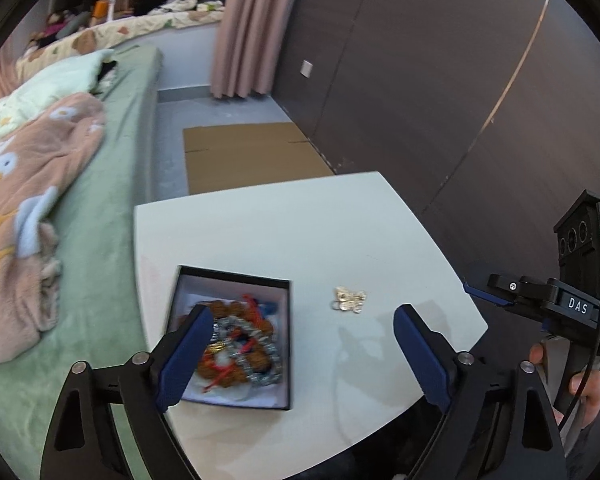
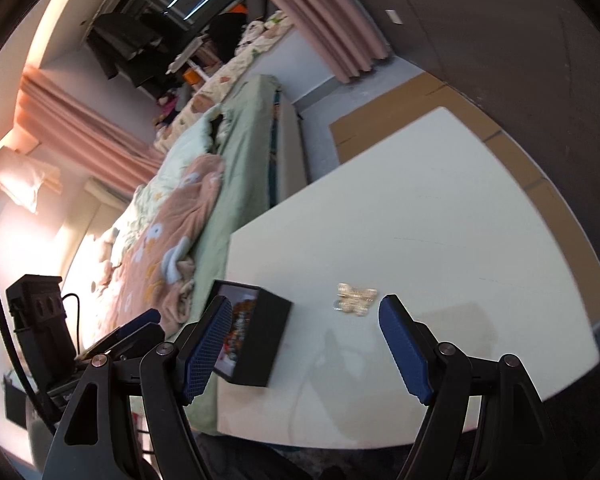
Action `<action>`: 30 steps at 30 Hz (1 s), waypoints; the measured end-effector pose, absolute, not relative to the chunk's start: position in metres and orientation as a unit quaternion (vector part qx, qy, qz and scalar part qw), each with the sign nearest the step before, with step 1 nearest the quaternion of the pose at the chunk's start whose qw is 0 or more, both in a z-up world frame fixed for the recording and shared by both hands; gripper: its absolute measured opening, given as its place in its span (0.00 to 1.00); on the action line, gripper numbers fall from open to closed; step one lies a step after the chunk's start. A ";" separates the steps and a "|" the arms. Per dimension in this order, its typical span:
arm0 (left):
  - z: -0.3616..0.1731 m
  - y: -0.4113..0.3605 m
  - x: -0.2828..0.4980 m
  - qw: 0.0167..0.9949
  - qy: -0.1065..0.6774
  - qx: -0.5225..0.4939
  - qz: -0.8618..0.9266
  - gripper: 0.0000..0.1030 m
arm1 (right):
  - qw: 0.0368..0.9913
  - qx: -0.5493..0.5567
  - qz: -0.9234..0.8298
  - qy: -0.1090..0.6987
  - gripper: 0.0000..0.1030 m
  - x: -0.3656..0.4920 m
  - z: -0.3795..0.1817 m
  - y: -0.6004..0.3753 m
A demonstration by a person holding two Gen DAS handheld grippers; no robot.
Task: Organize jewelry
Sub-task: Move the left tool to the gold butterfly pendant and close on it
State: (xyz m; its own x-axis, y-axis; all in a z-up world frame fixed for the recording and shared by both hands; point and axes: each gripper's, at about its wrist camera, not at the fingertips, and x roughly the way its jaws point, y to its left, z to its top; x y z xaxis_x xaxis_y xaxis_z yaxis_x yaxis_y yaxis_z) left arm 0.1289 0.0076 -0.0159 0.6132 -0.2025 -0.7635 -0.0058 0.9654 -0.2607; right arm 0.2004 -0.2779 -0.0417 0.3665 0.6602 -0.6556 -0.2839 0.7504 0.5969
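White table (image 1: 300, 232), left gripper (image 1: 304, 356) and right gripper (image 2: 306, 344) hovering, jaws wide

The table (image 1: 300, 232) is white, the box (image 1: 288, 340) black with a white lining. The brooch (image 1: 350, 299) is gold. Finger pads (image 1: 186, 356) are blue. The blanket (image 1: 32, 184) is pink, flower-patterned.

The left finger (image 1: 186, 354) hides part of the box (image 1: 236, 276) and its blurred, tangled beads (image 1: 242, 344). The gold clip (image 1: 350, 299) is too small to make out.
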 end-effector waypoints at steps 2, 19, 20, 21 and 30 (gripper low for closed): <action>-0.019 -0.002 0.135 0.888 0.441 -0.117 -0.061 0.86 | 0.801 0.201 0.286 0.485 0.74 0.202 -0.045 -0.288; -0.059 -0.070 0.193 0.854 0.508 -0.078 -0.088 0.83 | 0.783 0.215 0.236 0.534 0.96 0.213 -0.071 -0.336; -0.062 -0.074 0.197 0.851 0.512 -0.073 -0.088 0.81 | 0.784 0.216 0.234 0.532 1.00 0.212 -0.071 -0.338; -0.066 -0.077 0.200 0.848 0.518 -0.070 -0.088 0.80 | 0.785 0.219 0.232 0.531 1.00 0.213 -0.072 -0.340; -0.096 -0.094 0.224 0.826 0.556 -0.044 -0.083 0.73 | 0.774 0.248 0.208 0.544 1.00 0.218 -0.086 -0.354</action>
State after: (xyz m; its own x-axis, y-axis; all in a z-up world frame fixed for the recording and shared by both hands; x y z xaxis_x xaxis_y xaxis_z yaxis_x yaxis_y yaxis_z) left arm 0.2239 -0.0944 -0.0959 0.3689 -0.1859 -0.9107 0.0892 0.9823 -0.1644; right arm 0.2183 -0.3541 -0.0860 0.3218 0.5913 -0.7395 -0.0517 0.7908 0.6099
